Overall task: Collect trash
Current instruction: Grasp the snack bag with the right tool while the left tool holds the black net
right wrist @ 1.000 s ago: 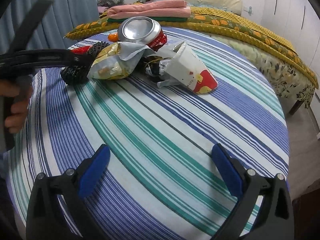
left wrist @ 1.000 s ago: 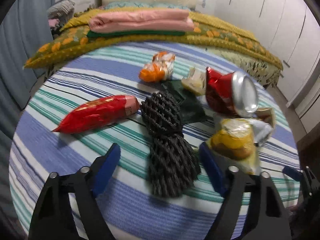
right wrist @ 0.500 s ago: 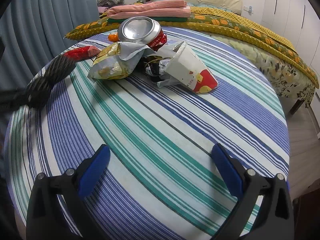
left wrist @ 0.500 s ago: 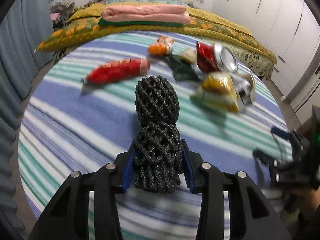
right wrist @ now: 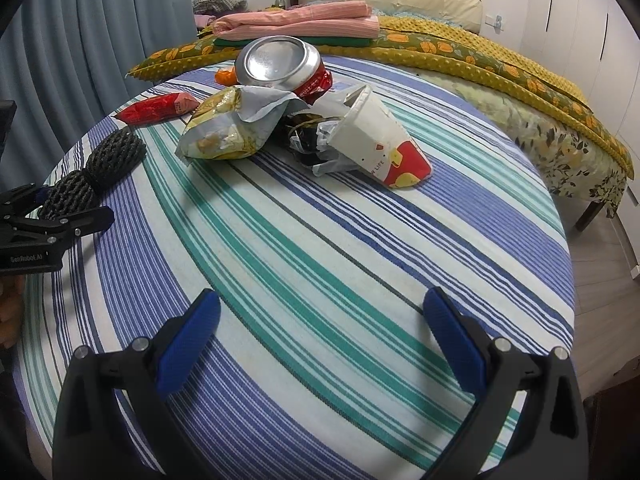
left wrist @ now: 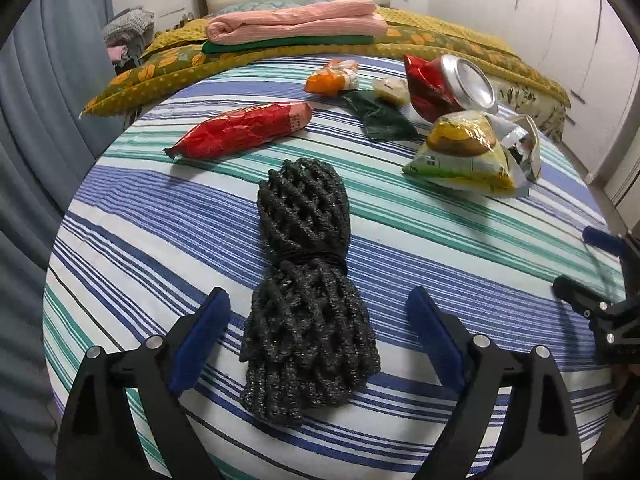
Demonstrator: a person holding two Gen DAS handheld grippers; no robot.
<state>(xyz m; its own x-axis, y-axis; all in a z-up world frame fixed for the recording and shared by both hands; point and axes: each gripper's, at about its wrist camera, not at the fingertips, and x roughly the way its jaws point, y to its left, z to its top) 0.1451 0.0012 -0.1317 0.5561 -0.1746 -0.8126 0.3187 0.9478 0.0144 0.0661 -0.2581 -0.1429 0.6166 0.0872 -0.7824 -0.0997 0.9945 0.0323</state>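
The left wrist view is looking along the black foam net sleeve (left wrist: 306, 292), a bundled mesh tube cinched at its waist by a thin black band, lying on the striped tablecloth (left wrist: 460, 240) near the table's near edge. The left gripper (left wrist: 318, 336) is opening its jaws; the sleeve's near end is sitting between the blue ribbed pads (left wrist: 200, 338), which are standing clear of it on both sides.

Only this view is showing the dark green wrapper (left wrist: 380, 120), the small pale crumpled piece (left wrist: 390, 88) and most of the orange packet (left wrist: 332, 78). One glossy red snack bag (left wrist: 248, 130), long and puffed, is lying alone left of the pile. One crushed red can (left wrist: 444, 84) is showing its silver end, and one yellow chip bag (left wrist: 460, 156) is lying in front of it.

The right wrist view alone is revealing one white paper cup (right wrist: 380, 140), tipped on its side with a red and yellow base, and the crumpled black-and-white wrapper (right wrist: 316, 144) tucked between it and the chip bag. The right gripper (right wrist: 320, 340) is hovering over bare cloth with its jaws wide apart and nothing between them. At that view's left edge, part of a person's hand (right wrist: 10, 312) is holding the left tool.

Behind the table, folded pink (right wrist: 304, 20) and green cloths are resting on a mustard floral bedspread (right wrist: 500, 64).
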